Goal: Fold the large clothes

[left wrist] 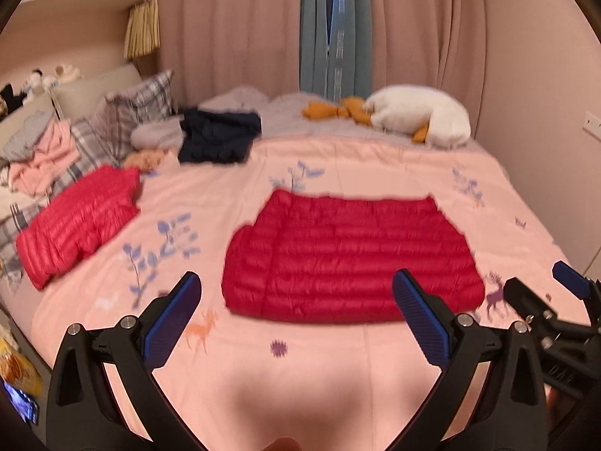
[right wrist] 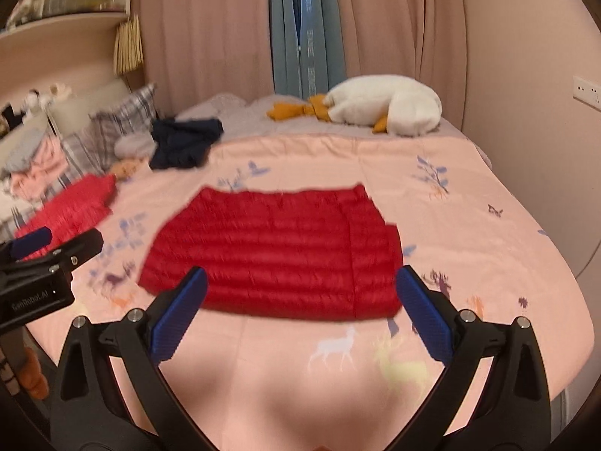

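A red quilted down jacket lies flat, folded into a rectangle, in the middle of the pink bedspread; it also shows in the right wrist view. My left gripper is open and empty, held above the bed just in front of the jacket's near edge. My right gripper is open and empty too, in front of the same near edge. The right gripper shows at the right edge of the left wrist view. The left gripper shows at the left edge of the right wrist view.
A second folded red jacket lies at the left by plaid pillows. A dark navy garment lies further back. A white goose plush lies at the far side by the curtains. Pink clothes are heaped at the far left.
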